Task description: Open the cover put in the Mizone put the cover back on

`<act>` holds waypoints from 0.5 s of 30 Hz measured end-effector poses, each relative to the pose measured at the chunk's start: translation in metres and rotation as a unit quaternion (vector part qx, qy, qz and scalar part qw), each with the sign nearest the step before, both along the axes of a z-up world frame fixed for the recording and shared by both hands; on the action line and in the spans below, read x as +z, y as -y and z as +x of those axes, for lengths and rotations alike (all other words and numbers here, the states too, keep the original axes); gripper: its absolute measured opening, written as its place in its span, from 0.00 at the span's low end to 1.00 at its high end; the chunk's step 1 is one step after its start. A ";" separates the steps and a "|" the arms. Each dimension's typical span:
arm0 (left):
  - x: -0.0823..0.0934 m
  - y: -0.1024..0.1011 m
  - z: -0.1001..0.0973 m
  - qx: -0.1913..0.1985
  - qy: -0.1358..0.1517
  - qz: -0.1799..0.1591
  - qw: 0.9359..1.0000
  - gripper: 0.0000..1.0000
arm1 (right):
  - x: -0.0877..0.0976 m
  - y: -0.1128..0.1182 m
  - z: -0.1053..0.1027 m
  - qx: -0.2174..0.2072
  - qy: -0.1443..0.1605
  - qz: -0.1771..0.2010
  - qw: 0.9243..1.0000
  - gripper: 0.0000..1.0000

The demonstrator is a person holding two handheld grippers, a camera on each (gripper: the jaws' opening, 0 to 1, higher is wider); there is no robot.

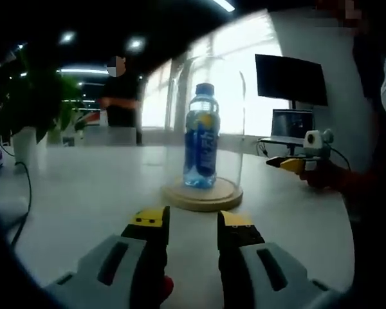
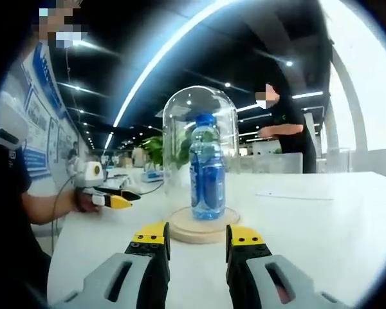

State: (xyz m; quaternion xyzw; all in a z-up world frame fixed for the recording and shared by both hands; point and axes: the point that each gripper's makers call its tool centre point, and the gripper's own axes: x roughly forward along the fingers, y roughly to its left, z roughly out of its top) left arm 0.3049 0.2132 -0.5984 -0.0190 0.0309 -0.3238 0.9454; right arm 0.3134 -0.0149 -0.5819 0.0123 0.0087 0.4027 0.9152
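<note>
Mizone bottle [image 2: 207, 168] stands upright on the round wooden base [image 2: 202, 228], under the glass dome cover [image 2: 201, 122], mid-table [image 2: 321, 225]. Left gripper [image 1: 192, 221] and right gripper [image 2: 197, 237] hover near the base, jaws parted, empty. Risk, I judge: a nudge to the glass could slide the dome or topple the bottle.
</note>
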 end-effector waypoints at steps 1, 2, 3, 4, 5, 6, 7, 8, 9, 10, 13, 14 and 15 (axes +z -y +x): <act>0.000 0.000 0.000 0.000 0.001 0.000 1.000 0.21 | 0.000 0.000 0.000 -0.001 0.000 0.001 1.000 0.26; 0.001 0.000 0.000 -0.001 0.002 -0.001 1.000 0.21 | 0.000 0.001 0.000 -0.001 0.000 0.002 1.000 0.26; 0.001 0.000 -0.001 -0.001 0.003 -0.001 1.000 0.21 | 0.001 0.001 0.000 -0.002 -0.001 0.003 1.000 0.26; 0.001 0.000 -0.001 -0.001 0.004 0.000 1.000 0.21 | 0.000 0.001 0.000 -0.002 -0.001 0.003 1.000 0.26; 0.001 0.000 -0.001 -0.001 0.005 0.001 1.000 0.21 | 0.000 0.001 0.000 -0.002 -0.001 0.002 1.000 0.26; 0.002 0.000 -0.001 -0.001 0.008 0.003 1.000 0.21 | 0.000 0.000 0.000 -0.002 0.000 0.000 1.000 0.26; 0.002 0.001 -0.001 -0.002 0.010 0.004 1.000 0.21 | 0.000 0.000 0.000 -0.002 0.000 0.000 1.000 0.26; 0.002 0.001 -0.001 -0.003 0.011 0.005 1.000 0.21 | 0.000 0.000 0.000 -0.002 0.000 0.000 1.000 0.26; 0.003 0.001 -0.001 -0.003 0.013 0.006 1.000 0.21 | 0.000 0.000 0.000 -0.002 0.001 0.001 1.000 0.26; 0.003 0.001 -0.001 -0.004 0.014 0.006 1.000 0.21 | 0.000 0.000 0.000 -0.003 0.000 0.000 1.000 0.26; 0.004 0.002 -0.002 -0.007 0.016 0.005 1.000 0.20 | 0.000 0.000 0.001 -0.003 -0.001 0.001 1.000 0.26; 0.003 0.001 -0.002 -0.007 0.013 0.005 1.000 0.20 | -0.002 -0.001 0.001 -0.003 -0.003 -0.001 1.000 0.26; 0.002 0.001 -0.002 -0.006 0.010 0.005 1.000 0.20 | -0.003 -0.002 0.001 -0.002 -0.004 -0.004 1.000 0.26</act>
